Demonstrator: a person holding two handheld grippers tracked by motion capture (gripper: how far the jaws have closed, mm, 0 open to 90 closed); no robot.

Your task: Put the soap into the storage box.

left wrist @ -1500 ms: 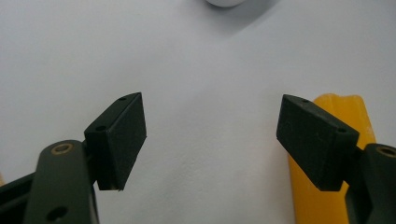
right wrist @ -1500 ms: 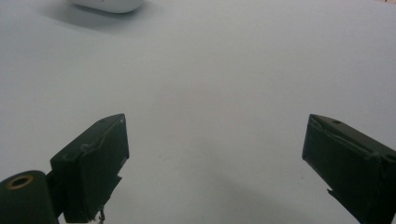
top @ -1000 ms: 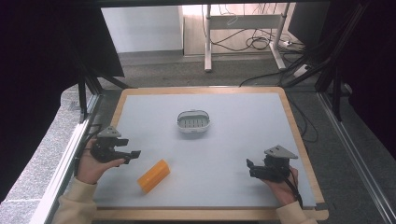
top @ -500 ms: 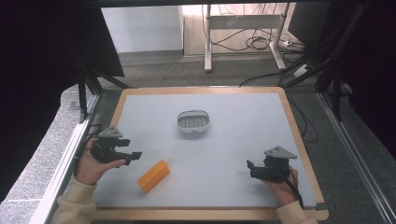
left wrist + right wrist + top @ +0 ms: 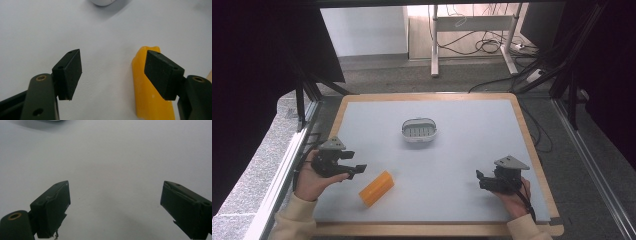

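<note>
A pale grey desk (image 5: 452,165) with a wooden rim is sitting in a dim room, with cables lying on the floor beyond it. On it are just 2 things: a yellow block (image 5: 376,188) lying flat near the front left, and a small white basket (image 5: 419,130) standing well apart from it toward the middle back.

The left gripper (image 5: 355,170) is hovering just beside the block's left end, held low in the person's left hand (image 5: 309,181) and angled toward the block, which suggests the block is the thing being lined up for a grasp. In the left gripper view its fingers (image 5: 68,72) are spread wide and grasping nothing; the block (image 5: 150,90) is lying partly under the right-hand finger rather than between the 2, so the gripper is probably needing to shift sideways before closing.

The right gripper (image 5: 480,179) is resting at the front right, well apart from both things, likely waiting out of the way. In the right gripper view its fingers (image 5: 53,207) are also released, with only bare desk between them.

The basket is sitting with its open top upward, which makes it a likely place for the block to go, though that is a judgement only.
</note>
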